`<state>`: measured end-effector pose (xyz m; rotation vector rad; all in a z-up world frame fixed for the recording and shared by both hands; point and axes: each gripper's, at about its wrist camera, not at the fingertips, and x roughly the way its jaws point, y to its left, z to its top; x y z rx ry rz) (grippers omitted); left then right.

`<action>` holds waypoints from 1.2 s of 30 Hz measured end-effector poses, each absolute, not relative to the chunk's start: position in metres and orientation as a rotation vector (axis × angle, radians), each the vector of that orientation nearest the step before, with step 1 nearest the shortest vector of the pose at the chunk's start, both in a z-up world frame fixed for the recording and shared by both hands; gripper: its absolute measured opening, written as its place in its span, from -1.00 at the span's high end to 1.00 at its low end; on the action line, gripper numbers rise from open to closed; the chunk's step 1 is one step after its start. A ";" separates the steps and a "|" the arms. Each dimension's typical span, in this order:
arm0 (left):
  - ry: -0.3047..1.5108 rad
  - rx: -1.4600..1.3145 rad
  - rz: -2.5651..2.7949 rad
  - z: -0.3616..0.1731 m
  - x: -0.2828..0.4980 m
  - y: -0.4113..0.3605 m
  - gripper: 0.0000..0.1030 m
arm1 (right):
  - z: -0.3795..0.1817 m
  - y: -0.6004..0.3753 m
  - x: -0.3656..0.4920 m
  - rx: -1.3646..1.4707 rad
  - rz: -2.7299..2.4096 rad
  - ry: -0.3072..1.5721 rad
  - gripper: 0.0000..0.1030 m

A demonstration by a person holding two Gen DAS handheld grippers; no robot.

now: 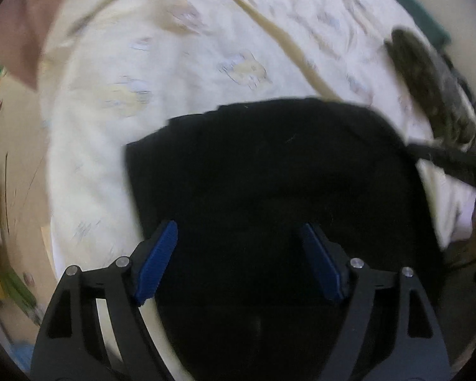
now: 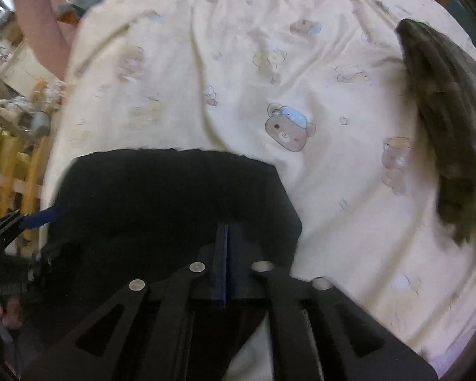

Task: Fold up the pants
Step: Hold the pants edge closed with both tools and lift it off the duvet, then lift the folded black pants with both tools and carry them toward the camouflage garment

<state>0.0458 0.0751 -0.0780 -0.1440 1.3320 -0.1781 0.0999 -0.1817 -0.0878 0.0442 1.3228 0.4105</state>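
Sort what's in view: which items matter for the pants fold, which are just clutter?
Job:
black pants
left claw, open above them
right claw, shut, at the pants

Lying about:
bear-print sheet underneath
dark mottled cloth off to the side
yellow fence beyond the sheet

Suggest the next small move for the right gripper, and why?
Probably open the right gripper and lift clear. Its jaws are shut, though whether they pinch cloth I cannot tell. The black pants lie as a compact folded block on the cream bear-print sheet, and the left gripper already stands open above them.
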 end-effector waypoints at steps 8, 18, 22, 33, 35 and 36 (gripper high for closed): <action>1.398 -0.156 -0.303 -0.081 -0.030 0.041 -0.52 | -0.088 -0.156 -0.018 0.062 0.709 1.445 0.80; 1.389 -0.003 -0.249 -0.131 -0.063 0.019 -0.66 | -0.163 -0.125 -0.044 -0.223 0.567 1.501 1.00; 1.382 0.065 -0.263 -0.132 -0.069 0.013 -0.70 | -0.168 -0.124 -0.054 -0.262 0.539 1.479 1.00; 1.139 -0.264 -0.119 -0.050 -0.053 0.087 -1.00 | -0.082 -0.211 -0.029 0.254 0.744 1.354 -0.31; 1.112 -0.328 -0.029 -0.052 -0.046 0.117 -1.00 | -0.072 -0.218 -0.028 0.243 0.689 1.299 -0.58; 1.111 -0.366 0.014 -0.054 -0.042 0.129 -0.99 | -0.069 -0.223 -0.024 0.247 0.661 1.277 -0.59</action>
